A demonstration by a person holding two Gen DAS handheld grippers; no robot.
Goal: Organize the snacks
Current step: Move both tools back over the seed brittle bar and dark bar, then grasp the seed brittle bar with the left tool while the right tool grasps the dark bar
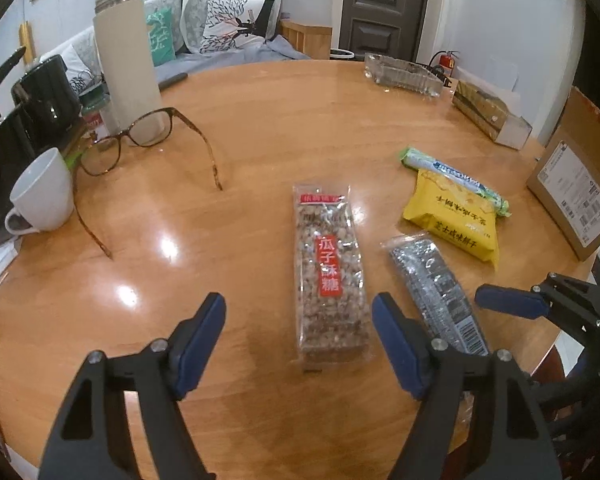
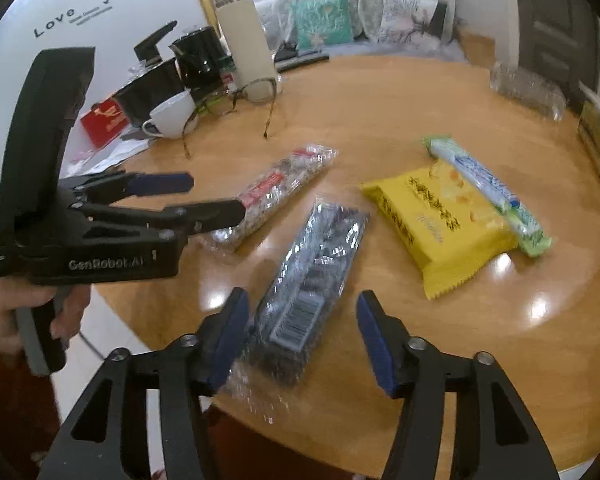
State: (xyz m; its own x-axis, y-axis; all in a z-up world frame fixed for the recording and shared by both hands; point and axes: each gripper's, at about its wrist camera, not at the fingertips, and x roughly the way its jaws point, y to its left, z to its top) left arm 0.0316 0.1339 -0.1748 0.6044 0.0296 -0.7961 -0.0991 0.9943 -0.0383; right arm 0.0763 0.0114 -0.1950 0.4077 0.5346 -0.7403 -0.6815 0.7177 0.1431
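Several snacks lie on the round wooden table (image 1: 260, 120). A clear pack with a red label (image 1: 330, 276) lies lengthwise just ahead of my open left gripper (image 1: 300, 340), nearer its right finger. A dark silvery pack with a barcode (image 2: 312, 276) lies between the fingers of my open right gripper (image 2: 302, 338); it also shows in the left wrist view (image 1: 436, 292). A yellow pack (image 2: 440, 216) and a green-and-blue tube pack (image 2: 488, 192) lie further right. The left gripper (image 2: 204, 196) shows open from the side in the right wrist view.
Glasses (image 1: 148, 140), a white mug (image 1: 40, 196), a tall beige flask (image 1: 126, 64) and black kettles (image 1: 48, 96) stand at the table's left. A glass tray (image 1: 404, 74), a tissue box (image 1: 488, 112) and a cardboard box (image 1: 576, 184) stand at the right.
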